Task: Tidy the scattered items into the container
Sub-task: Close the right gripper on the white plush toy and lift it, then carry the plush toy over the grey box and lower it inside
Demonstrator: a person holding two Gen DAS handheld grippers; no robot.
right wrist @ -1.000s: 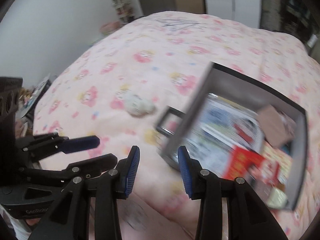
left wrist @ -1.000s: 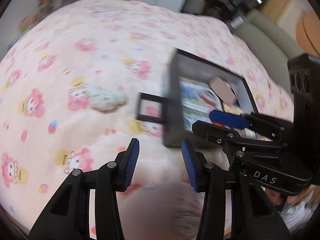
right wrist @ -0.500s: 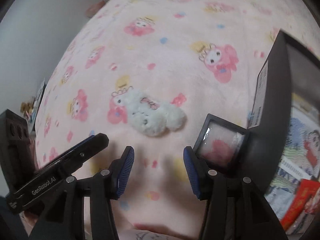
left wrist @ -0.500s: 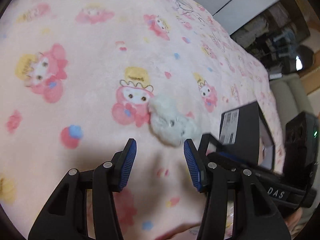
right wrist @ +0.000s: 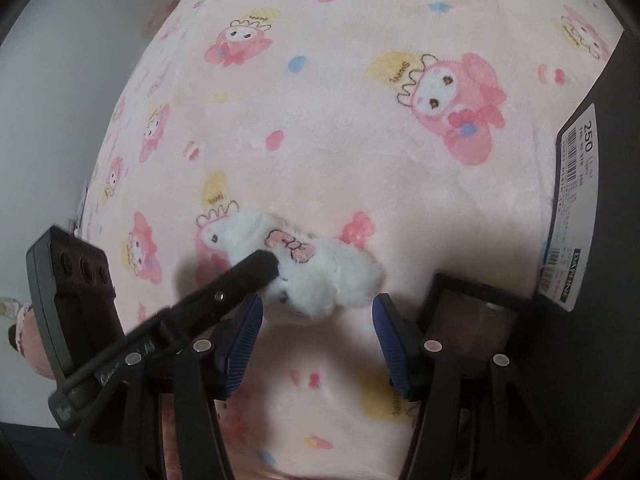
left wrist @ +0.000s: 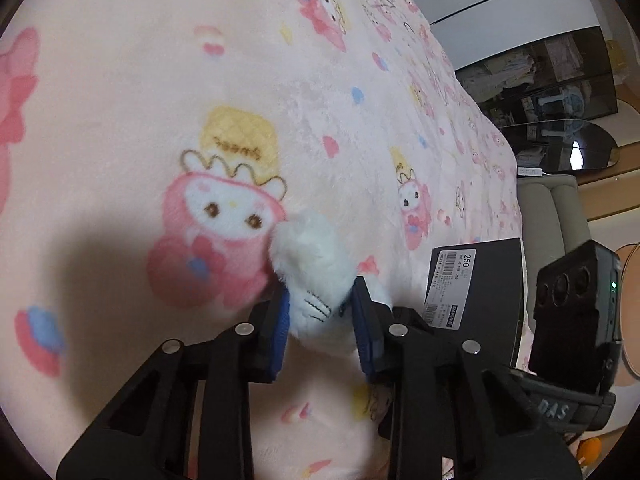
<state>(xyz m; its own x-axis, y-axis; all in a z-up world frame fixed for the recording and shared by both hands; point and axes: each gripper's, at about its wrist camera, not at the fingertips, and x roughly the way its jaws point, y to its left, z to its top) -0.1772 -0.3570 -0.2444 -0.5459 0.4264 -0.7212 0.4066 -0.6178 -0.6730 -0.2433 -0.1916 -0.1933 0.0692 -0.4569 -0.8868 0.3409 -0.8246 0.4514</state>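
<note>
A small white plush toy (left wrist: 316,276) with a pink bow lies on the pink patterned blanket. My left gripper (left wrist: 320,312) has its blue pads on both sides of the plush, pressing into it. In the right wrist view the plush (right wrist: 320,268) lies just ahead of my right gripper (right wrist: 316,332), which is open and empty, and the left gripper's finger (right wrist: 256,268) lies against the plush. The black box (left wrist: 480,292), the container, stands to the right; its wall with a white label shows in the right wrist view (right wrist: 600,200).
A small black-framed clear case (right wrist: 472,312) lies by the box's base, just right of my right gripper. The pink blanket (left wrist: 160,100) covers the whole bed. A grey sofa (left wrist: 556,212) and a dark cabinet stand beyond the bed.
Both grippers have moved down and closer to the plush. My left gripper has closed its pads onto the plush, which was ahead of its open fingers before.
</note>
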